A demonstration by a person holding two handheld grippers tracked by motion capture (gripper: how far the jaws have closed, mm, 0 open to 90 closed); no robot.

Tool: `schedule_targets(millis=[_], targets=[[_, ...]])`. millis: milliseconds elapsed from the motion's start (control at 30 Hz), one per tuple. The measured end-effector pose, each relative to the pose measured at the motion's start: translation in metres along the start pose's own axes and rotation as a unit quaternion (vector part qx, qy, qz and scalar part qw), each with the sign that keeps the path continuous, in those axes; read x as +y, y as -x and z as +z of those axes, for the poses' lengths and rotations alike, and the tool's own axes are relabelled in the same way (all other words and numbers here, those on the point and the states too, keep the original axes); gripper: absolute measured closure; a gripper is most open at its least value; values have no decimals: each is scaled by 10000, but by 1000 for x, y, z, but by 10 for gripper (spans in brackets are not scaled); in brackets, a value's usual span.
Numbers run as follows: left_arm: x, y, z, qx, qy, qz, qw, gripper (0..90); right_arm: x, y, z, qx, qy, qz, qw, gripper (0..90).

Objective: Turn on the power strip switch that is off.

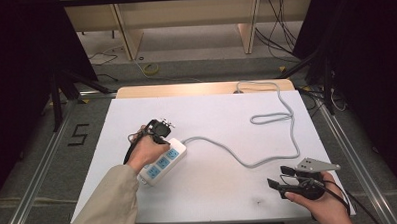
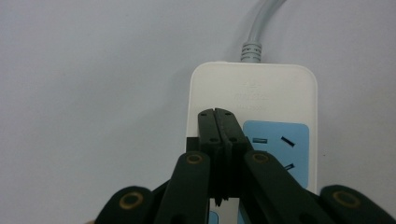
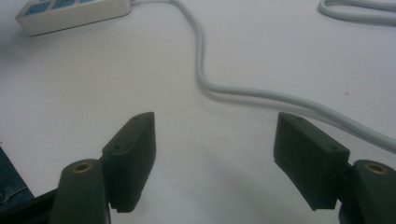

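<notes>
White table [image 1: 206, 116] across the middle of the high view, dark floor all round, edges close at lower left and lower right.

Grey cord [image 1: 248, 163] next: snaking from the strip at centre left, dipping toward lower right, climbing the right side, looping back at upper right, then off the far edge. In the right gripper view, curving from top centre down to the right edge [image 3: 243, 91]. Likely limp and springy, inclined to drag and tug at the strip; best left slack.

Strip [image 1: 162, 163] at centre left of the high view, lying flat and slanted, blue sockets up. Seen at upper left of the right gripper view [image 3: 70, 14]; in the left gripper view, at centre right, cord end toward the top [image 2: 254, 88]. Probably light, rigid, smooth plastic, apt to slide on the table; long sides look the surest place to pinch, not the socket face.

Left gripper [image 1: 159, 128] over the strip's cord end, jaws pressed together with nothing between them, tips over the white casing just beside a blue socket [image 2: 218, 114]; contact hard to judge.

Right gripper [image 1: 284, 181] at lower right, near the table's near edge, jaws spread wide and empty [image 3: 212, 158], bare table ahead, cord just beyond.

Plenty of open room across the centre and upper left.
</notes>
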State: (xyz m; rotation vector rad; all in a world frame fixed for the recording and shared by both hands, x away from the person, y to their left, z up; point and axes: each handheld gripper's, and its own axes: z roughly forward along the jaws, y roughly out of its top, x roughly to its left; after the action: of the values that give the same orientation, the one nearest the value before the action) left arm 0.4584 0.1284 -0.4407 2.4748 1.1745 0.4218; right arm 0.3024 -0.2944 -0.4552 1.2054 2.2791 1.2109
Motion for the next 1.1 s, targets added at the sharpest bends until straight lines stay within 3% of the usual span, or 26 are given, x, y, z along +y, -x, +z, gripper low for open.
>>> schedule_targets(millis=[400, 1100], targets=[[2, 3, 1, 65, -91, 120, 9999, 900, 0, 0, 0, 2, -15, 7, 10000, 302], [1, 2, 1, 52, -61, 120, 9999, 900, 0, 0, 1, 21, -32, -9, 10000, 301]])
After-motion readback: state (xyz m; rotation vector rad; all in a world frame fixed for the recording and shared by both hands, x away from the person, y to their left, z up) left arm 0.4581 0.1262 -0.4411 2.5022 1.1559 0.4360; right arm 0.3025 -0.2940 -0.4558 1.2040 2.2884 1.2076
